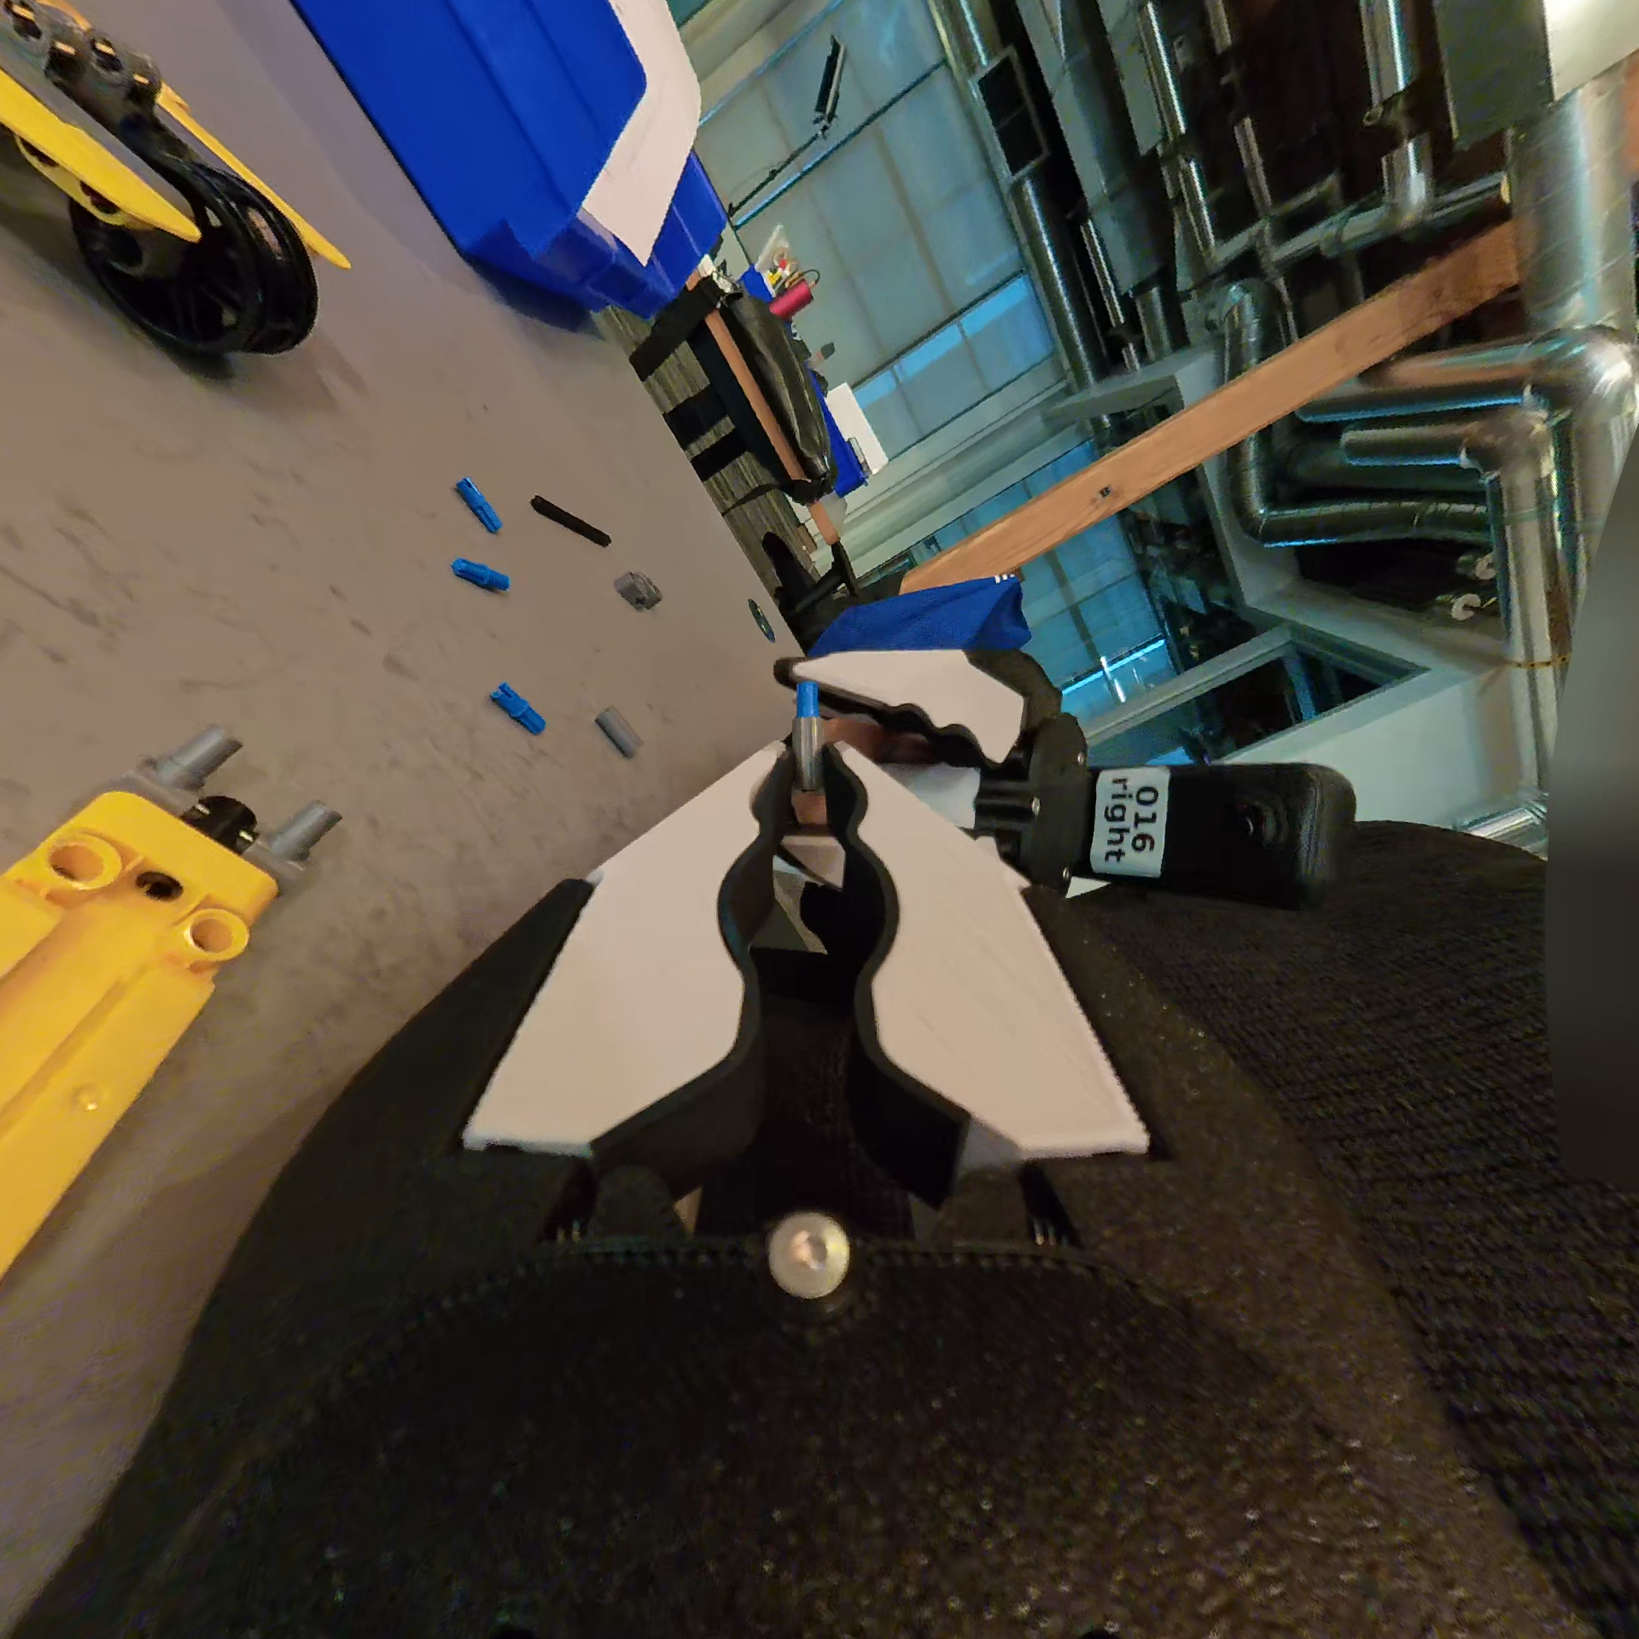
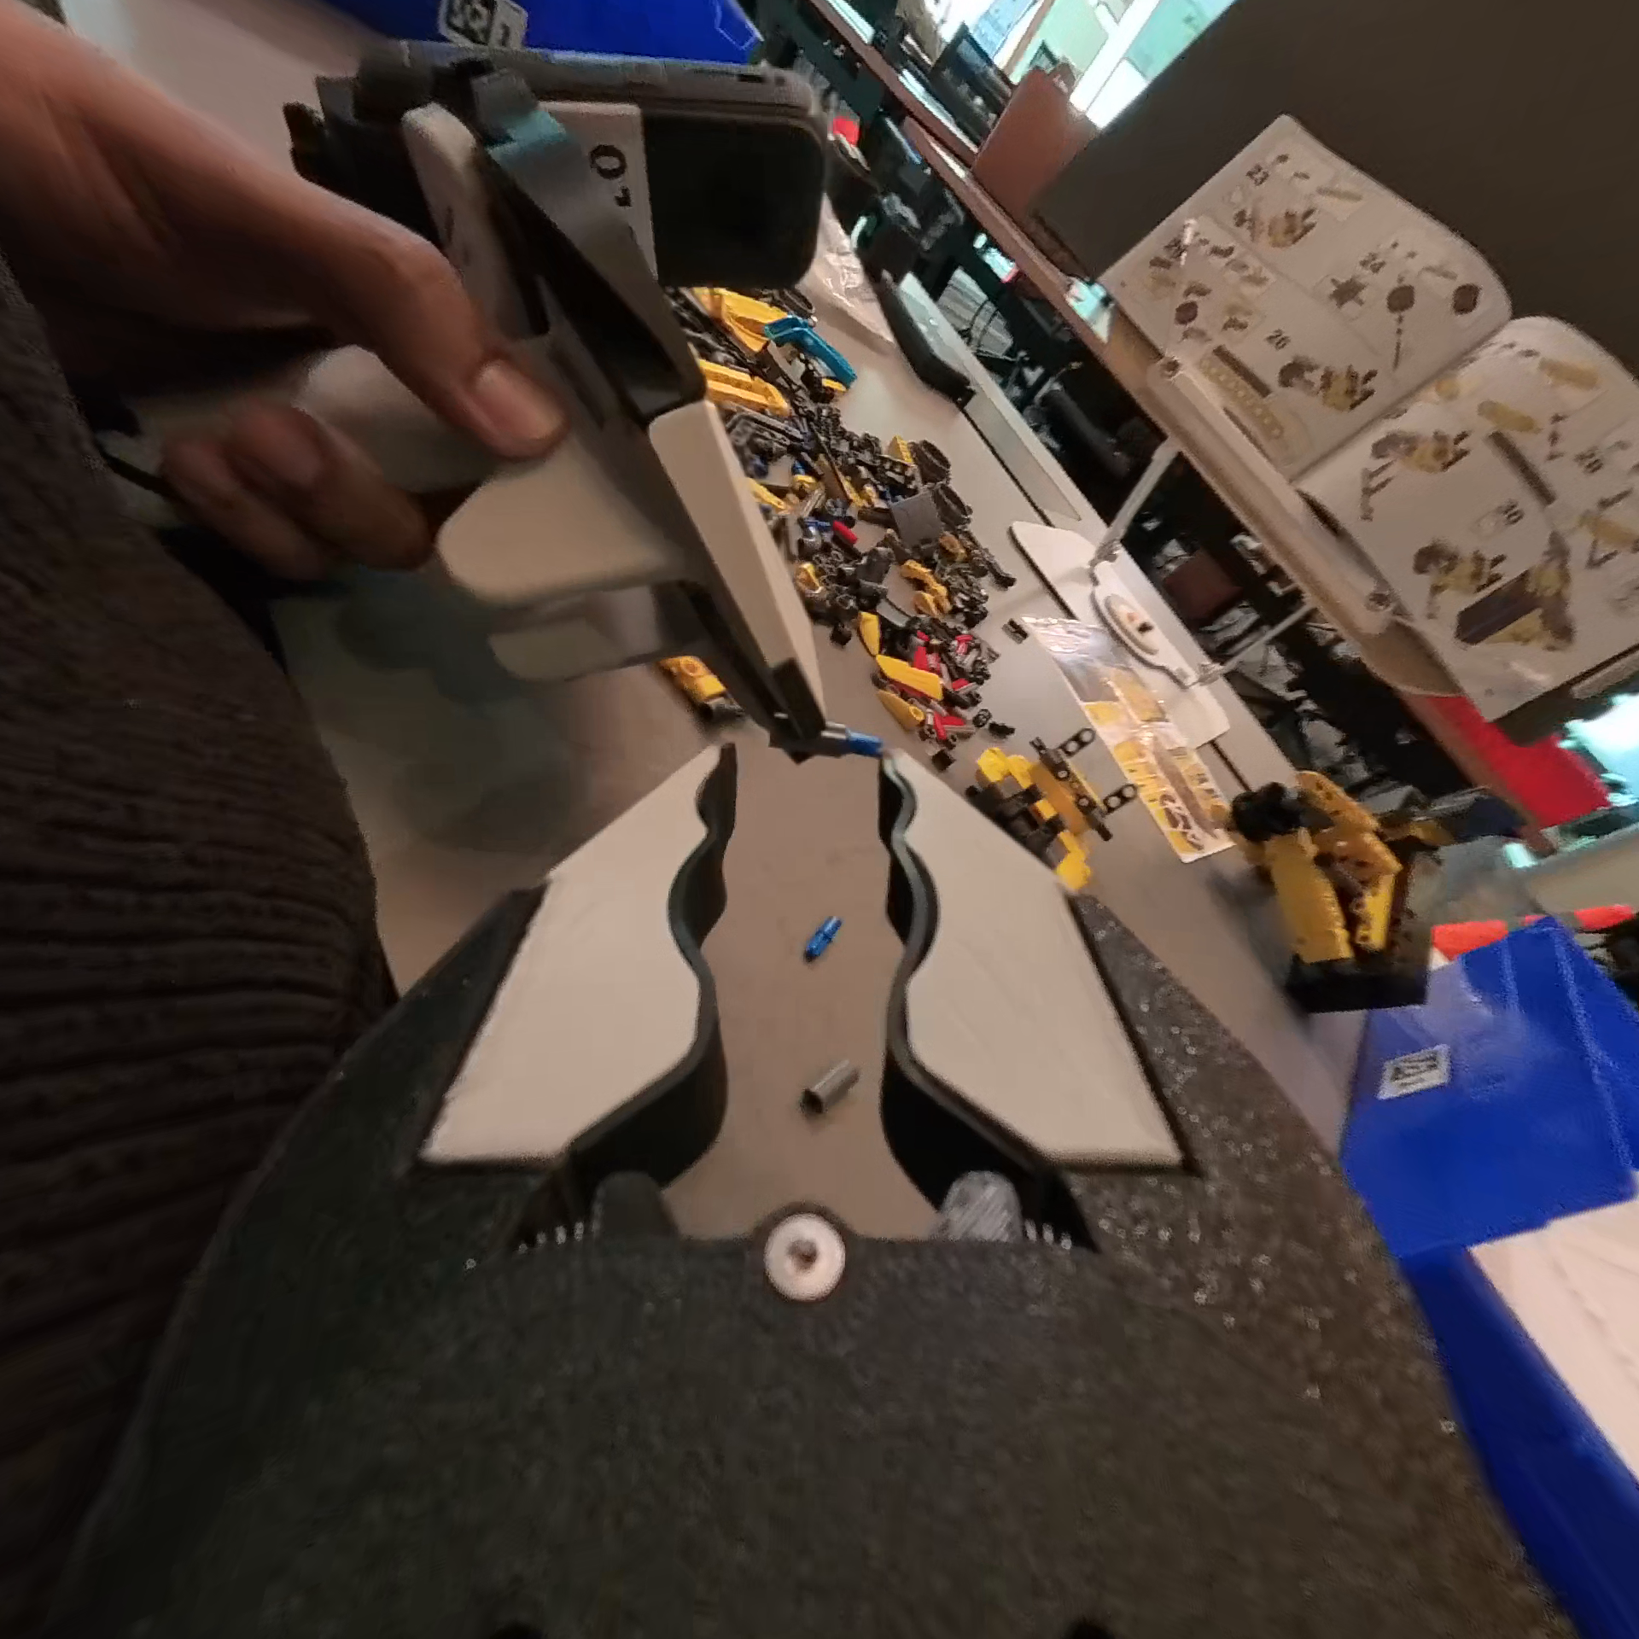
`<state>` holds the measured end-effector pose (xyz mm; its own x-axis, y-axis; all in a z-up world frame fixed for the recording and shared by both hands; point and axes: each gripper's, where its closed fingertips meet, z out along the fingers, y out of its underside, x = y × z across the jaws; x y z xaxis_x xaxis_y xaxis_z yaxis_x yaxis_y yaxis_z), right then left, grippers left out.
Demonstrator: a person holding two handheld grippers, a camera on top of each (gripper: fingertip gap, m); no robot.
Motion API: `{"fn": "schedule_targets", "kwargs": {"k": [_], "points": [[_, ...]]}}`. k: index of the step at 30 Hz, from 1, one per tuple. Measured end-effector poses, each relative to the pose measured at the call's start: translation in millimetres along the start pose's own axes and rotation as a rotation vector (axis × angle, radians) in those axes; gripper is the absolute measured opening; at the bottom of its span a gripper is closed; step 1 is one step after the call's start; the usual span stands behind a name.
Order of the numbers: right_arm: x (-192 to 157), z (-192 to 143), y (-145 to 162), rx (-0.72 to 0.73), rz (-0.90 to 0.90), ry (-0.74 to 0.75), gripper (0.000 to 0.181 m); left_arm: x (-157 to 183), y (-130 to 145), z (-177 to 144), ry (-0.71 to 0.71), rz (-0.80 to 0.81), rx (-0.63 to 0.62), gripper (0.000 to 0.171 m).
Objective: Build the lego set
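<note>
Your left gripper [image 1: 803, 763] is closest to the lens, jaws pinching a small grey sleeve w/ blue pin [image 1: 807, 732] at the very tips. Right gripper [image 2: 807, 754] has jaws spread, one tip touching the pin's blue end. Keep the left pinch steady and both tools aligned w/ the pin. Grey surface [image 1: 266, 576] below carries loose blue pins [image 1: 479, 505], yellow assemblies [image 2: 1313, 851]; instruction booklet [image 2: 1384, 399] and blue bin [image 1: 497, 133] beyond.

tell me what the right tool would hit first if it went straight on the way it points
Most likely the small blue and grey pin held in the left tool, just past the right tool and its open tips. Depth is hard to judge; it might pass below.
</note>
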<state>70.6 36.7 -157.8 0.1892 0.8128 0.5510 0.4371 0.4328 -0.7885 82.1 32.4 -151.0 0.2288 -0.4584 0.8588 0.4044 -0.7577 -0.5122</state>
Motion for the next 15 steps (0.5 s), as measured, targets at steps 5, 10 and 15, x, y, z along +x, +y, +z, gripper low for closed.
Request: {"fn": "schedule_targets", "kwargs": {"k": [5,10,15], "points": [[4,0,-3,0.014,0.007,0.023,0.025,0,0,0,0.000,-0.002,0.004,0.003],[4,1,-2,0.013,0.085,-0.017,0.024,-2,0,1,-0.027,0.025,-0.004,0.002],[15,-9,-16,0.156,0.542,-0.208,0.024,11,-15,-5,-0.002,0.150,0.062,0.032]]}}
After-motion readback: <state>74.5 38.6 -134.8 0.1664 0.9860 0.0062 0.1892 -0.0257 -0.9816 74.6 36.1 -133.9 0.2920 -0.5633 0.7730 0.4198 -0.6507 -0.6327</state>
